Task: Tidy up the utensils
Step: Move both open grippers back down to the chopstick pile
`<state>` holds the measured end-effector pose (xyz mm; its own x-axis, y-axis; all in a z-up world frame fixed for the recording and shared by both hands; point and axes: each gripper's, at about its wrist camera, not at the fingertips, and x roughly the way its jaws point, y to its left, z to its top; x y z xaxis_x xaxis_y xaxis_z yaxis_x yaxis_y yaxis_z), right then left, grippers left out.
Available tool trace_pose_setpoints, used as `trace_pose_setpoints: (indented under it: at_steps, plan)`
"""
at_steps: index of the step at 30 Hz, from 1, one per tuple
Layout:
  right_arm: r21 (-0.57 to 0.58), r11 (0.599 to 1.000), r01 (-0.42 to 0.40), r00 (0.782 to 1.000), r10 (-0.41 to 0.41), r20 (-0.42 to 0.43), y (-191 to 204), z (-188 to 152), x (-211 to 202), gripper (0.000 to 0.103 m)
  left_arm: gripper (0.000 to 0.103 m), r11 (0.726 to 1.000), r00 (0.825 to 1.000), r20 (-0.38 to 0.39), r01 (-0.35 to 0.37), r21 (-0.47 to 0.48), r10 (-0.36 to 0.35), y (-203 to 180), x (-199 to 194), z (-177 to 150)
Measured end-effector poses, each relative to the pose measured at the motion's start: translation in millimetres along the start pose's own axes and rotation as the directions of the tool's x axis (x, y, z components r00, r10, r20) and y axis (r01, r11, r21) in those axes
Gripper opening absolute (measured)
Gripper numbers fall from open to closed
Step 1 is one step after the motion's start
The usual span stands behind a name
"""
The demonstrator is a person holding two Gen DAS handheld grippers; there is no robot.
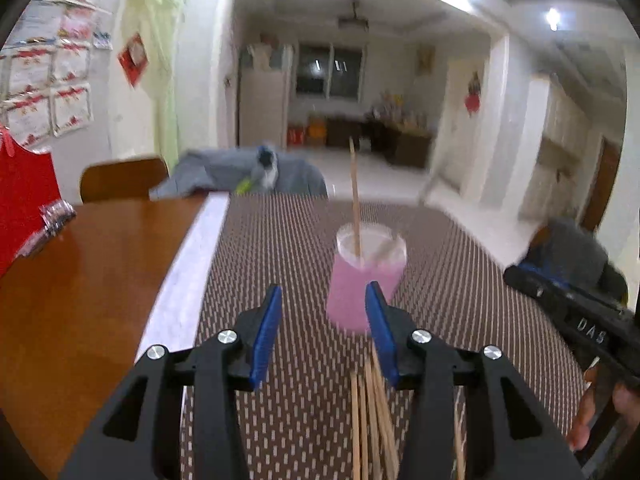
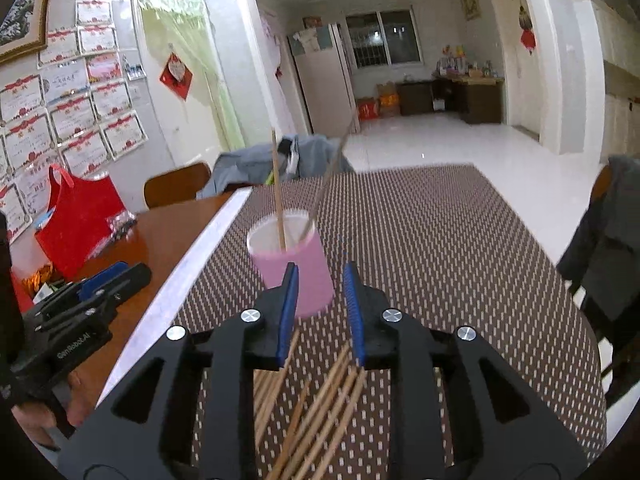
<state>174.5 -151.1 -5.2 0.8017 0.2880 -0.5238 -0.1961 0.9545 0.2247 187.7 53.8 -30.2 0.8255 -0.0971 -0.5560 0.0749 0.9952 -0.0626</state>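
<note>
A pink cup [image 1: 362,280] stands on the dotted brown mat, with chopsticks [image 1: 354,200] upright in it. My left gripper [image 1: 325,300] is open and empty just short of the cup, above loose chopsticks [image 1: 372,420] on the mat. In the right wrist view the same cup [image 2: 298,276] holds two chopsticks [image 2: 278,192]. My right gripper [image 2: 320,284] is open and empty, near the cup, above a pile of several chopsticks [image 2: 316,408]. The right gripper body also shows in the left wrist view [image 1: 576,320].
The mat [image 2: 440,260] covers the right part of a wooden table [image 1: 80,300]. A red bag [image 2: 80,216] sits at the table's left. Chairs with grey clothing [image 1: 240,176] stand at the far side and at the right [image 2: 608,240].
</note>
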Motion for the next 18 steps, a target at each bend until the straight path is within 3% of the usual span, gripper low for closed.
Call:
trace_pose_setpoints:
  at_steps: [3, 7, 10, 15, 18]
  plan:
    - [0.011, 1.0, 0.008, 0.998, -0.007, -0.06, -5, -18, 0, 0.03, 0.043, 0.999, 0.993, -0.12, 0.007, 0.043, -0.002, -5, 12, -17]
    - [0.033, 0.999, 0.003, 0.99, 0.002, -0.139, -9, -42, 3, 0.03, 0.043, 0.996, 0.959, -0.283, 0.025, 0.082, -0.001, -14, 31, -49]
    - [0.043, 0.999, 0.001, 0.978, 0.008, -0.21, -13, -58, 7, 0.03, 0.043, 0.996, 0.922, -0.385, 0.053, 0.072, -0.022, -17, 43, -69]
    - [0.064, 0.998, -0.01, 0.952, 0.029, -0.305, -19, -78, 14, 0.032, 0.043, 0.996, 0.875, -0.484, 0.064, 0.067, -0.024, -21, 55, -87]
    - [0.07, 0.998, -0.005, 0.941, 0.029, -0.337, -22, -86, 16, 0.046, 0.043, 0.996, 0.864, -0.504, 0.044, 0.077, 0.0, -22, 58, -92]
